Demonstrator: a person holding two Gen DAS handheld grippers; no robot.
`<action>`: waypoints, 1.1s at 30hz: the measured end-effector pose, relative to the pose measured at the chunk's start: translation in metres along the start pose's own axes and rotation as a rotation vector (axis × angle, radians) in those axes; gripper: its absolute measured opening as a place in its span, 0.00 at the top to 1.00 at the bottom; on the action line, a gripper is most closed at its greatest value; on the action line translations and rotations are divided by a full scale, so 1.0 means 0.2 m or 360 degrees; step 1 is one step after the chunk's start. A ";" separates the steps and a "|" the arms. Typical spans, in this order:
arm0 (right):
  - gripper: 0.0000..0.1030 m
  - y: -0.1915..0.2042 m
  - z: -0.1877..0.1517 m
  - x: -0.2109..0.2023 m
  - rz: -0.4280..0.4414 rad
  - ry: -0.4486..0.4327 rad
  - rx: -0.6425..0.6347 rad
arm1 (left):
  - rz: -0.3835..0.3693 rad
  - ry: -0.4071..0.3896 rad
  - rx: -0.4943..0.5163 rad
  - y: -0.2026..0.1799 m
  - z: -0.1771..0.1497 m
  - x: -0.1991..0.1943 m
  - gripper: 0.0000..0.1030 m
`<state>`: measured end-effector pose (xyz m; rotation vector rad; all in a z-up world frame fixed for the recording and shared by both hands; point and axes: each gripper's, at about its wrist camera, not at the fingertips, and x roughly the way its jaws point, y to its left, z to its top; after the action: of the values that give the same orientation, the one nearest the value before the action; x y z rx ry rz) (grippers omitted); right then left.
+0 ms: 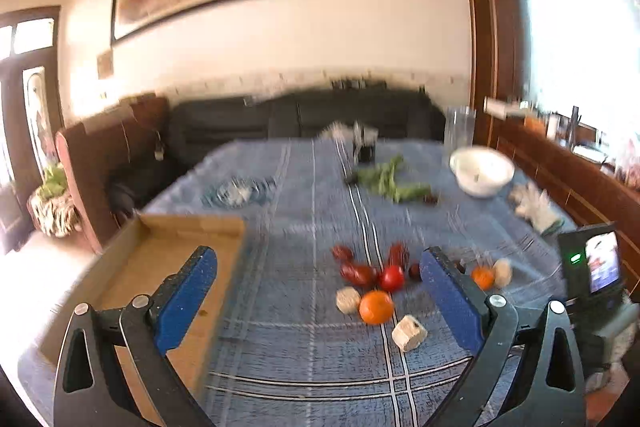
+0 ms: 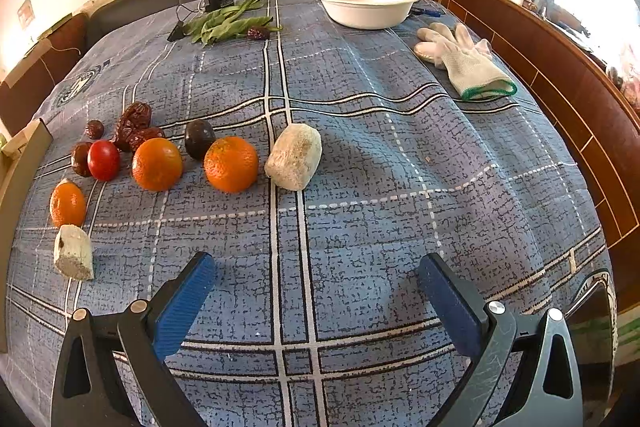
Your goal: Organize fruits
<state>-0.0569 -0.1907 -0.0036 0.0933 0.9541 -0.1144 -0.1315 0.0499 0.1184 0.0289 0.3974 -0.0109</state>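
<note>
Three round oranges [image 2: 231, 164], one red tomato [image 2: 103, 159], two pale rough blocks [image 2: 294, 156] lay on the blue-checked counter [image 2: 380, 187] — both hand-held grippers [image 2: 316, 287] [image 1: 318, 281] released, empty.

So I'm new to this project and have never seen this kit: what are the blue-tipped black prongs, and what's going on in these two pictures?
Those prongs are the fingers of two handheld grippers, one in each of a person's hands. A camera on each looks forward along them. The left gripper and right gripper are both open and hold nothing.

Both views show a table under a blue plaid cloth. On it lie oranges, a red tomato, wrinkled red dates, pale spongy blocks, green beans, a white bowl and a white glove. The left view is blurred; it shows a shallow cardboard box.
</note>
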 end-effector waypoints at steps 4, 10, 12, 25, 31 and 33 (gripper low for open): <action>0.13 0.01 -0.03 -0.12 0.0013 -0.0145 -0.0015 | 0.0026 -0.0110 -0.0029 0.05 0.04 -0.16 0.00; 0.13 -0.01 -0.06 -0.46 0.0175 -0.0459 0.0080 | 0.0028 -0.0151 -0.0112 0.14 0.07 -0.27 0.00; 0.13 -0.01 -0.08 -0.55 0.0254 -0.0554 0.0097 | -0.0004 -0.0128 -0.0137 0.16 0.08 -0.29 0.00; 0.12 0.09 -0.18 -0.77 0.0145 -0.0724 0.0102 | -0.0054 -0.0003 -0.0152 0.18 0.03 -0.28 0.00; 0.12 0.09 -0.20 -0.72 0.0150 -0.0654 0.0102 | -0.0078 0.0058 -0.0193 0.21 -0.01 -0.23 0.00; 0.12 0.09 -0.21 -0.70 0.0178 -0.0646 0.0102 | -0.0098 0.0078 -0.0213 0.23 -0.02 -0.20 0.00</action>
<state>-0.1691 -0.1604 0.0873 0.1752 0.5386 -0.0576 -0.1696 0.0964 0.1319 -0.1156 0.4474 -0.0442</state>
